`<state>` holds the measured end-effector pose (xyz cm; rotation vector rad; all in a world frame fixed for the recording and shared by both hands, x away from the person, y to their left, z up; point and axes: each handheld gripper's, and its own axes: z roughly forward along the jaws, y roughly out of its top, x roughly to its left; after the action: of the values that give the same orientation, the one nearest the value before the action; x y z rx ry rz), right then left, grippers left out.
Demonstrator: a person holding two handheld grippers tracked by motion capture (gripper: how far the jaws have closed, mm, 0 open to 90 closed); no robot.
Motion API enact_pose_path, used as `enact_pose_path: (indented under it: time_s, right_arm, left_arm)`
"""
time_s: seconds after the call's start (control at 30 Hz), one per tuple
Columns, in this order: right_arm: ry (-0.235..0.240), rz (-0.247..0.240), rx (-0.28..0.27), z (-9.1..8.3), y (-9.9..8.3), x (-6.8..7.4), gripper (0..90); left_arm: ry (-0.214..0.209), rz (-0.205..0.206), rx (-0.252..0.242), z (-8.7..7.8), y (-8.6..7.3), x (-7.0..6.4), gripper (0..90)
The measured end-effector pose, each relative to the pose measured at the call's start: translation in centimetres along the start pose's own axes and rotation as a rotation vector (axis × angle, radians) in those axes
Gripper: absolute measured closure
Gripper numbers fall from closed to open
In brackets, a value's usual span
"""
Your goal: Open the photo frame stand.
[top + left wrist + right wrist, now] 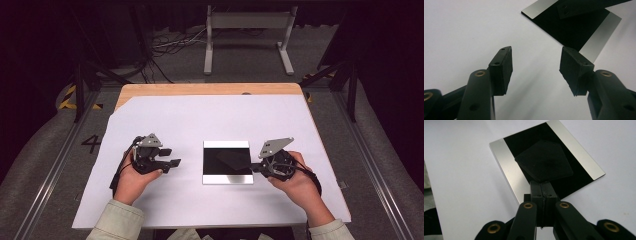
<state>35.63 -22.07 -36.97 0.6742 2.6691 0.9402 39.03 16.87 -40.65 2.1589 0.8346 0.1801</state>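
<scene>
High view: the black-and-silver plate (227,162) lies near the middle of the counter (165,112), a black cloth (231,160) on it. The right claw (254,168) meets the plate's right edge; the left claw (175,163) hovers well apart.

Left gripper view: jaws apart over bare counter.

Right gripper view: jaws together, clamped on the cloth's near corner

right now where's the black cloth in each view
High view: cloth mid-table on the plate, its right corner in the shut right gripper.
Left gripper view: I can't tell it from the dark plate, upper right.
Right gripper view: cloth centre, above the jaws.
Shared landmark: the plate's silver bands.
</scene>
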Motion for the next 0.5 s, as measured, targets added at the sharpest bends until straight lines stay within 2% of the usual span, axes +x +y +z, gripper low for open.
enact_pose_path:
  time_s: [0.03, 0.17, 0.33, 0.43, 0.5]
  right_arm:
    - [0.004, 0.006, -0.009, 0.01, 0.03, -0.06, 90.0]
    - [0.008, 0.025, -0.031, 0.12, 0.07, -0.23, 90.0]
    - [0.012, 0.043, -0.071, 0.10, 0.04, -0.37, 90.0]
    - [0.011, 0.062, -0.104, 0.13, -0.14, -0.40, 90.0]
    - [0.011, 0.069, -0.125, 0.11, -0.21, -0.41, 90.0]
  left_arm:
    - [0.006, 0.008, 0.001, -0.04, -0.03, 0.08, 44.7]
    - [0.007, -0.002, 0.002, 0.01, -0.22, 0.06, 44.8]
    - [0.022, 0.039, 0.003, 0.29, -0.22, 0.00, 46.1]
    - [0.016, 0.044, 0.010, 0.62, -0.10, -0.04, 46.3]
    - [0.015, 0.063, 0.004, 0.78, -0.06, -0.09, 46.9]
